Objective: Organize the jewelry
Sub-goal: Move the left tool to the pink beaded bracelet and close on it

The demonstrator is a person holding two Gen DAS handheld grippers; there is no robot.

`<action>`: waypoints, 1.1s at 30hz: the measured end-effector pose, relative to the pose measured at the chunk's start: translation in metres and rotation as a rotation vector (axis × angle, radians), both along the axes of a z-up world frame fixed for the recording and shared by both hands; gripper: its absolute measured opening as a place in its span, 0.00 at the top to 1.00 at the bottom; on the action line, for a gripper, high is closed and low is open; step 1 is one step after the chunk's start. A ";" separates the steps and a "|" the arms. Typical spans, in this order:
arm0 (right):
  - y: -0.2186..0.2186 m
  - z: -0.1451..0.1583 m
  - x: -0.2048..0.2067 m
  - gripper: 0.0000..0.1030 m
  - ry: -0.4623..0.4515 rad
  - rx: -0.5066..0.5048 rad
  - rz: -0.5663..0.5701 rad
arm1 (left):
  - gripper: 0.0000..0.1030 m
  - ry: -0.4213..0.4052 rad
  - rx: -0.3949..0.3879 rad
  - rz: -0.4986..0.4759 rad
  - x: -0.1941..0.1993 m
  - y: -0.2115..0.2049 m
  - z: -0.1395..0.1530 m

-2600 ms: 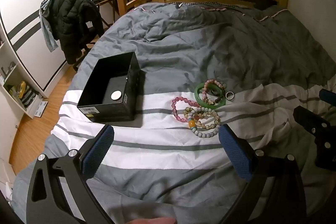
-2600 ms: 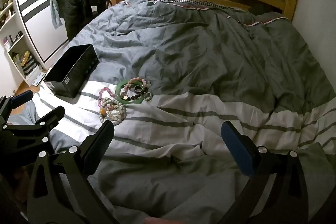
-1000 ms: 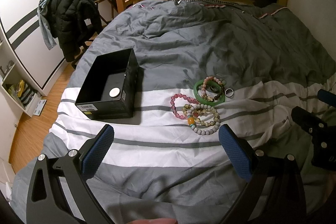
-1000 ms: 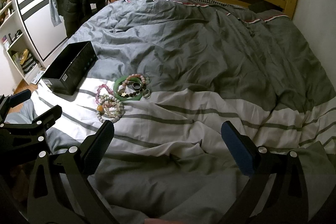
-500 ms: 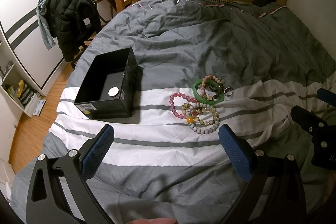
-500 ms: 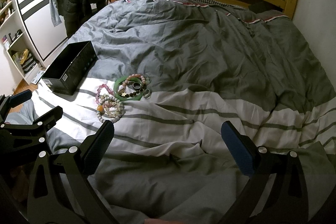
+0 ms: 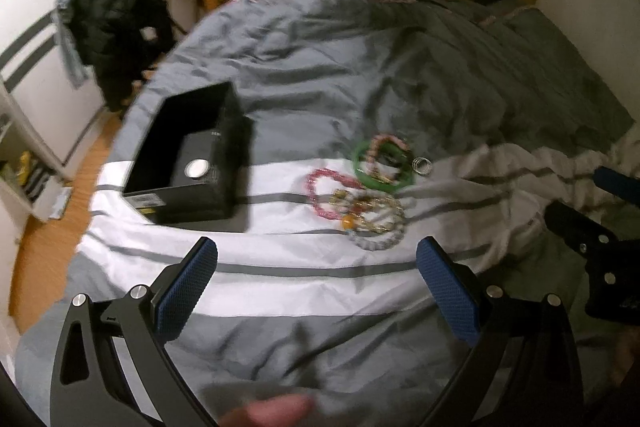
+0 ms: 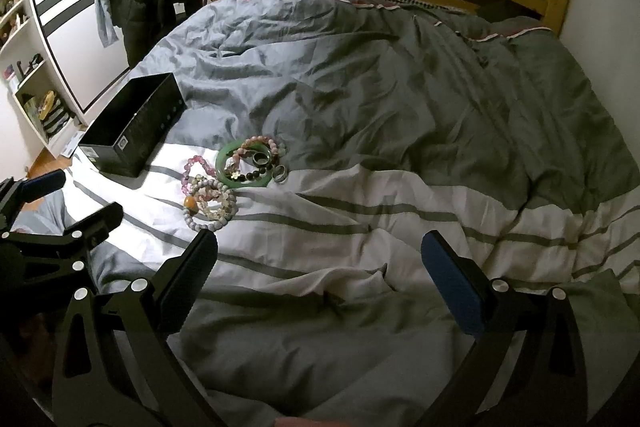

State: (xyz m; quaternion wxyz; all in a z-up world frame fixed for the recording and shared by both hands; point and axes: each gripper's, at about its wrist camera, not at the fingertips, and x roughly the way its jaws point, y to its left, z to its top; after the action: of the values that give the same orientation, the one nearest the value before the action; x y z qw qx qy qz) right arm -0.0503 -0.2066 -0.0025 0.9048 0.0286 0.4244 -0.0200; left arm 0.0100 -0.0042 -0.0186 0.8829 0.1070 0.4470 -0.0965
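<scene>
Left gripper (image 7: 316, 267) is hanging wide open and empty over the striped duvet (image 8: 360, 227), and right gripper (image 8: 320, 259) is gaping just the same. Ahead, beaded bracelets (image 8: 210, 201) are lying flat, overlapping; beside them a smooth green bangle (image 8: 228, 171) is touching a metal ring (image 8: 280, 174). Farther left, the black box (image 7: 192, 155) is sitting with its long axis running away; blur is smearing its contents.

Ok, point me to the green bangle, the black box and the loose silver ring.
green bangle (image 8: 224, 174): right wrist view, on its lower left rim.
black box (image 8: 149, 137): right wrist view, on its long outer side wall.
silver ring (image 8: 280, 174): right wrist view, on the band.
</scene>
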 end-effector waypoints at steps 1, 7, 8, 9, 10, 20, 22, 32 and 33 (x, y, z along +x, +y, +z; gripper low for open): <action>0.000 0.000 0.000 0.02 0.000 -0.002 0.001 | 0.04 0.010 -0.007 -0.014 0.002 -0.001 -0.001; 0.000 -0.006 0.001 0.02 0.009 0.018 0.015 | 0.04 0.062 -0.104 -0.043 0.026 -0.003 -0.001; 0.000 -0.007 0.002 0.02 0.009 0.024 0.020 | 0.04 0.077 -0.112 -0.046 0.032 -0.004 -0.002; 0.001 -0.009 0.002 0.02 0.011 0.028 0.024 | 0.04 0.085 -0.122 -0.060 0.036 -0.004 -0.003; 0.002 -0.012 0.002 0.02 0.013 0.037 0.029 | 0.04 0.094 -0.130 -0.069 0.041 -0.006 -0.004; 0.024 -0.035 0.020 0.02 0.080 0.089 0.128 | 0.05 0.246 -0.430 -0.133 0.102 0.004 -0.046; 0.027 -0.038 0.024 0.02 0.084 0.102 0.138 | 0.05 0.316 -0.780 -0.191 0.121 0.024 -0.059; 0.042 -0.066 0.065 0.02 0.154 0.096 0.174 | 0.06 0.191 -0.447 -0.098 0.135 0.015 -0.061; 0.045 -0.071 0.070 0.02 0.160 0.088 0.176 | 0.06 0.153 -0.350 -0.089 0.135 0.009 -0.059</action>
State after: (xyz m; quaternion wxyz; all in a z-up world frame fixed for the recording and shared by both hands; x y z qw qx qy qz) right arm 0.0201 -0.1616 -0.0733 0.8641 0.0293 0.4968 0.0757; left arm 0.1447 0.0047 -0.0776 0.8463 -0.0360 0.4839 -0.2197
